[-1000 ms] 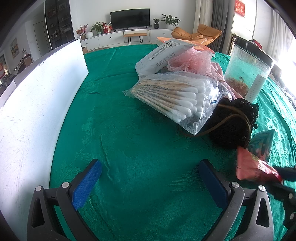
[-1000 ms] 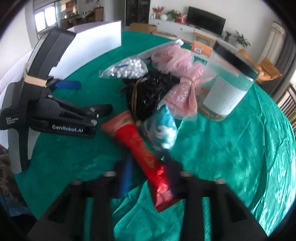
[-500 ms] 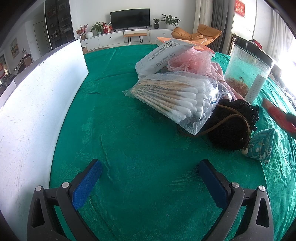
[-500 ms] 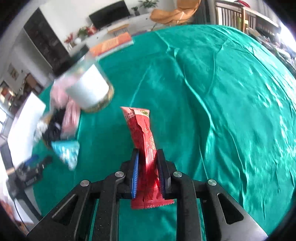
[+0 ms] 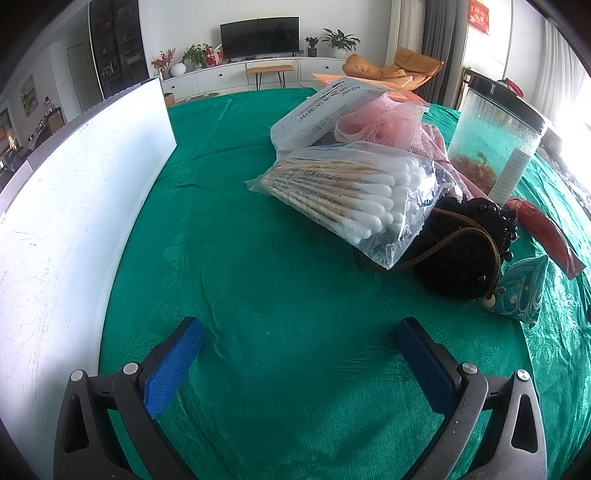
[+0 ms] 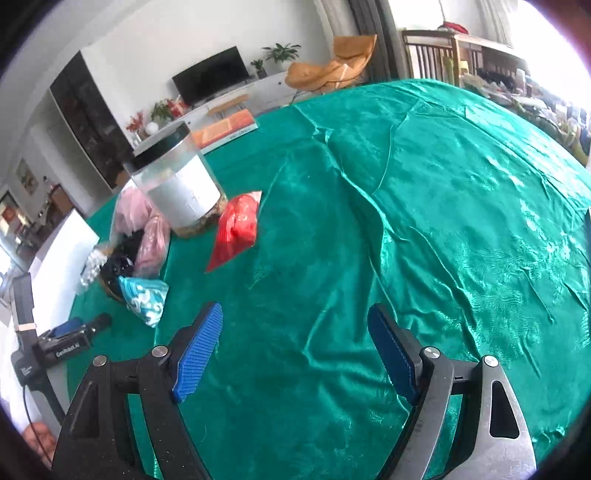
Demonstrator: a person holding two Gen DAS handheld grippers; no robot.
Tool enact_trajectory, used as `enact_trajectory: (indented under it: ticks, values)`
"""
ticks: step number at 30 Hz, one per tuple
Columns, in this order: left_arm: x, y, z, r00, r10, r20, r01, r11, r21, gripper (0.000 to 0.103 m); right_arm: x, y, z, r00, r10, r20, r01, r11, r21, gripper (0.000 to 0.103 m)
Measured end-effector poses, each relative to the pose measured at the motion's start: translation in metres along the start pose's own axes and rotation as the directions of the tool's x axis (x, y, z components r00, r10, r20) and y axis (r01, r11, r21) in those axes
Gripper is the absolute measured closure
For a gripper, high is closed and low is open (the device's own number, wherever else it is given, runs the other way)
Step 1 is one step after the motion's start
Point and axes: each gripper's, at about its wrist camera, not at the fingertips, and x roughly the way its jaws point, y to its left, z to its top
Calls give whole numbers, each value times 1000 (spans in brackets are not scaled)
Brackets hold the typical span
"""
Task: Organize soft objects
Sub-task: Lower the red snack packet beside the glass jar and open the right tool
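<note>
Through the left wrist I count one swab bag (image 5: 351, 199), one black pouch (image 5: 461, 254) and one red packet (image 5: 543, 236) on the green-clothed counter (image 5: 258, 295), my left claw (image 5: 299, 365) wide and empty, while the right wrist shows my right claw (image 6: 295, 347) opening on nothing, that one red packet (image 6: 236, 229) lying beside one jar (image 6: 181, 184), long axis running away toward the living-room wall.

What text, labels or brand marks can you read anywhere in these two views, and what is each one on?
"GenRobot.AI": white lettering on the side of the left gripper, seen from the right wrist.
White pouch: a printed date-like code and logo, upside down, too distorted to read.
Cotton swab bag: printed lines, too small to read.
Clear jar: white label, print unreadable.
Red wall sign: characters blurred.
Red snack packet: no legible text.
</note>
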Motion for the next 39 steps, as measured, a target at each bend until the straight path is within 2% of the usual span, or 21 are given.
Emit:
enact_trajectory:
  ticks: [3, 6, 7, 9, 18, 32, 39]
  values:
    - [0, 0, 0, 1000, 0, 0, 0, 1000, 0, 0, 14, 6, -5, 997, -55, -59, 53, 998, -35, 19]
    - [0, 0, 0, 1000, 0, 0, 0, 1000, 0, 0, 8, 23, -19, 990, -126, -59, 119, 987, -106, 19]
    - [0, 0, 0, 1000, 0, 0, 0, 1000, 0, 0, 5, 30, -35, 987, -148, -60, 139, 982, -129, 19]
    - [0, 0, 0, 1000, 1, 0, -1, 1000, -3, 0, 8, 37, -39, 980, -186, -63, 173, 969, -177, 15]
    - [1, -1, 1, 1000, 1, 0, -1, 1000, -3, 0, 12, 34, -39, 982, -179, -61, 167, 971, -173, 9]
    - [1, 0, 1, 1000, -3, -2, 3, 1000, 2, 0, 15, 34, -37, 982, -179, -55, 167, 971, -173, 6]
    - [-3, -1, -2, 999, -8, -44, 8, 1000, 3, 0, 15, 34, -36, 982, -178, -56, 166, 970, -175, 6]
